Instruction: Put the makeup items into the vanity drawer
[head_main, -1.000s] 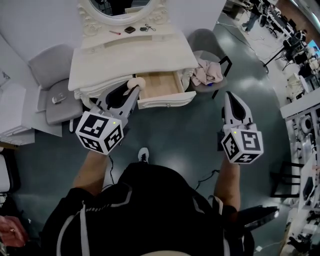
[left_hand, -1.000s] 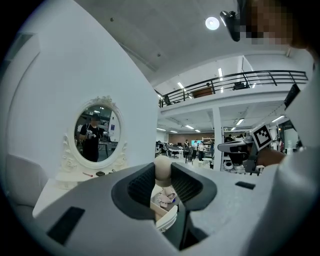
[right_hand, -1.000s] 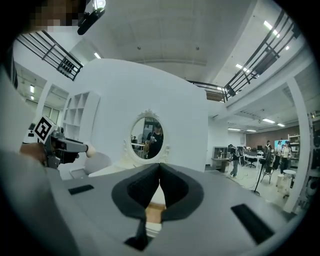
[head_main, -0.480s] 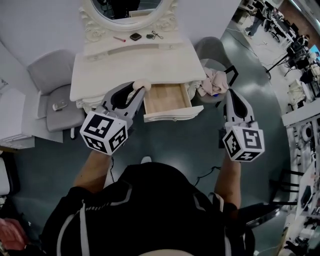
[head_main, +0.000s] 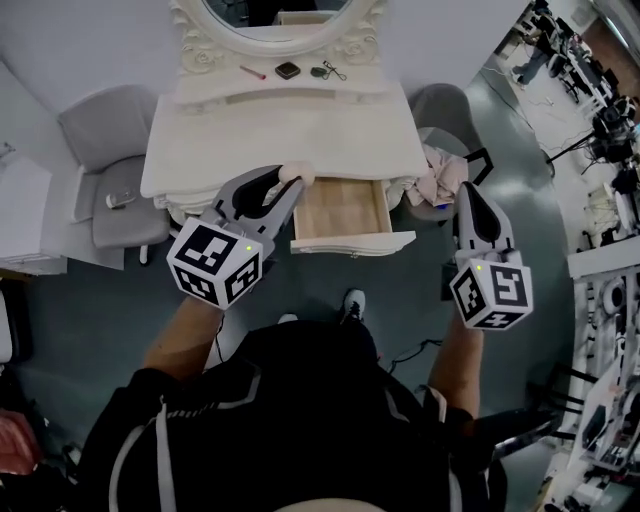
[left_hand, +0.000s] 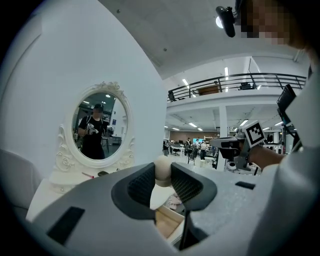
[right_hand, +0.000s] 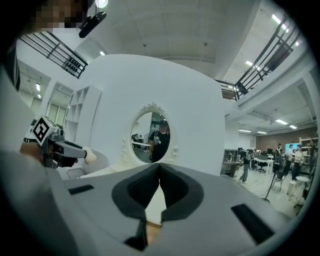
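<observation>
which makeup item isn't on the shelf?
The beige round sponge, clamped in the left tongs; the pink stick, black compact and eyelash curler lie on the vanity shelf.

We see bare wood inside the drawer (head_main: 345, 205), smooth cream paint on the vanity (head_main: 300, 130), and a matt sponge (left_hand: 162, 169).

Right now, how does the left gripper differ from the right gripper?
The left gripper has its fingers clamped on a beige makeup sponge; the right gripper has its fingers shut together on nothing. The left gripper sits at the open drawer's left side by the vanity; the right gripper hangs over the floor, right of the drawer. Both aim toward the vanity.
</observation>
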